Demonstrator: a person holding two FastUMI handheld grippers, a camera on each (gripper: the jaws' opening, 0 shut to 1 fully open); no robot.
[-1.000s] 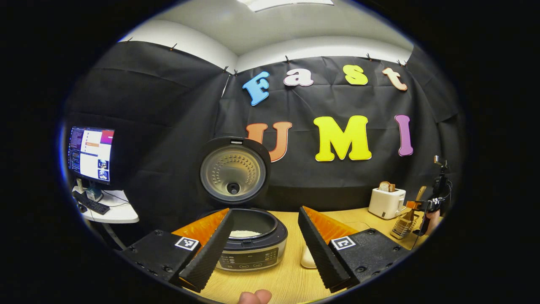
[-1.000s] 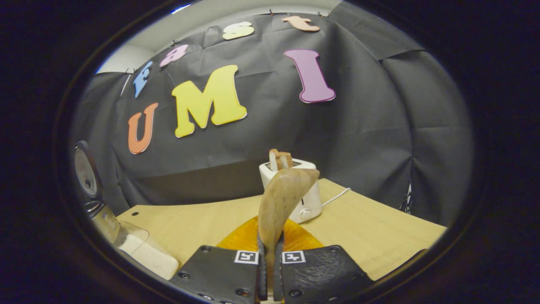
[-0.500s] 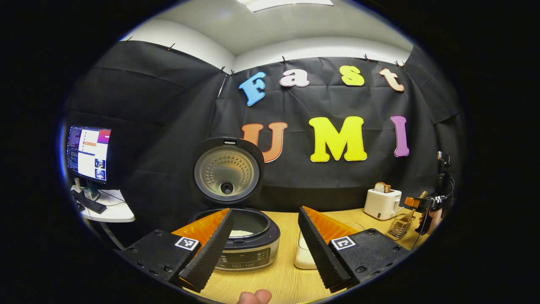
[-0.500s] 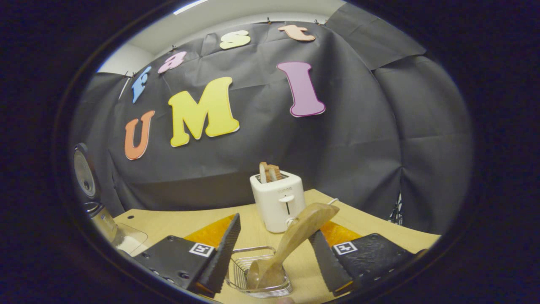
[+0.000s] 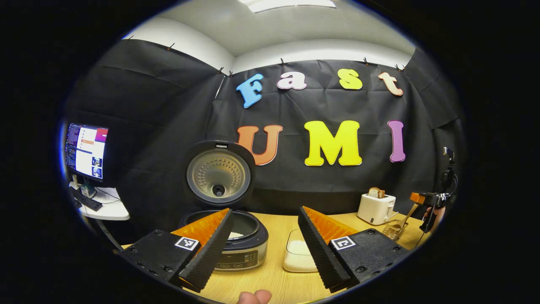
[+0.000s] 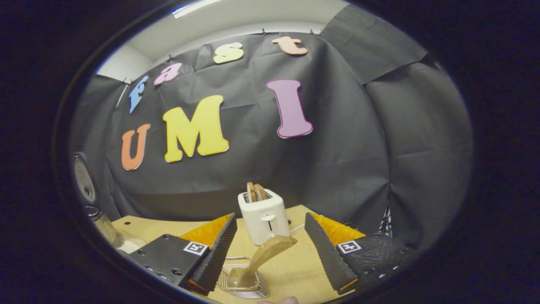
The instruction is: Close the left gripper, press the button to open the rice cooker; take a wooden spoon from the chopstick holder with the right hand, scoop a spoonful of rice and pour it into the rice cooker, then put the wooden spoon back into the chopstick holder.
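Task looks essentially done: rice cooker (image 5: 230, 236) lid is up with rice in the pot, and the wooden spoon (image 6: 261, 259) leans in the chopstick holder (image 6: 242, 280) on the bench (image 6: 291, 270), near side of the toaster (image 6: 263, 215). Your right gripper (image 6: 270, 253) fingers are released and spread wide around the spoon, not touching; a second ago they were clenched on it. Left gripper (image 5: 265, 245) is also open and empty, now farther from the cooker than before.

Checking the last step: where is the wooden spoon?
In the right gripper view, the wooden spoon leans in the chopstick holder, before the toaster.
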